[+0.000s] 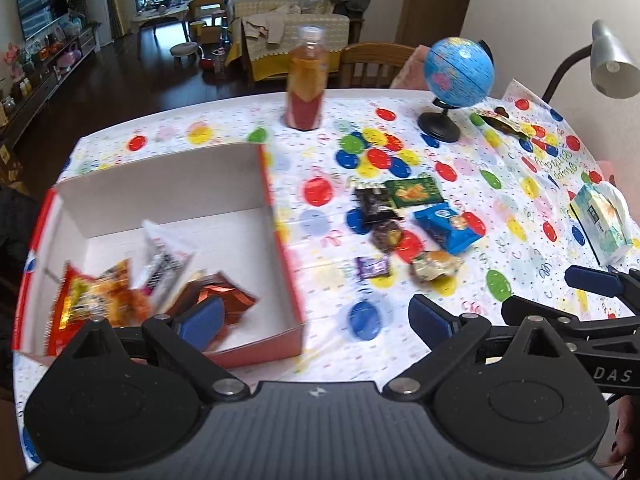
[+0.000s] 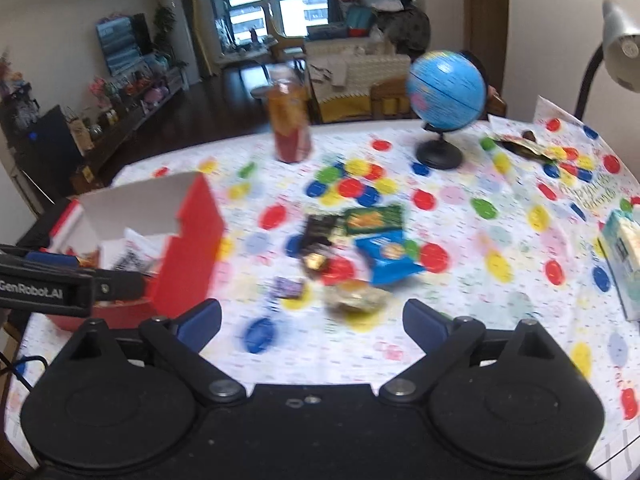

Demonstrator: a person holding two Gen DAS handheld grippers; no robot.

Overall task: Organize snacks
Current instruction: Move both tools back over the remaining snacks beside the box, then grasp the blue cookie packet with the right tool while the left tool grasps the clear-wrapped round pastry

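The box (image 1: 160, 200) sits left on the bench (image 1: 320, 288), long axis running away from the cameras, holding three packets. Six packets (image 1: 412, 220) lie beside it. Both grippers' fingers (image 1: 200, 320) (image 2: 200, 318) are spread, empty.

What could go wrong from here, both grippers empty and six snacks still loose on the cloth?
1. The loose snacks overlap: the black packet lies against the green packet, so the open right gripper may pinch two.
2. The left gripper hangs open over the box wall; a sweep could shove it.
3. The bottle stands upright beyond the snacks; an overreach might tip it.
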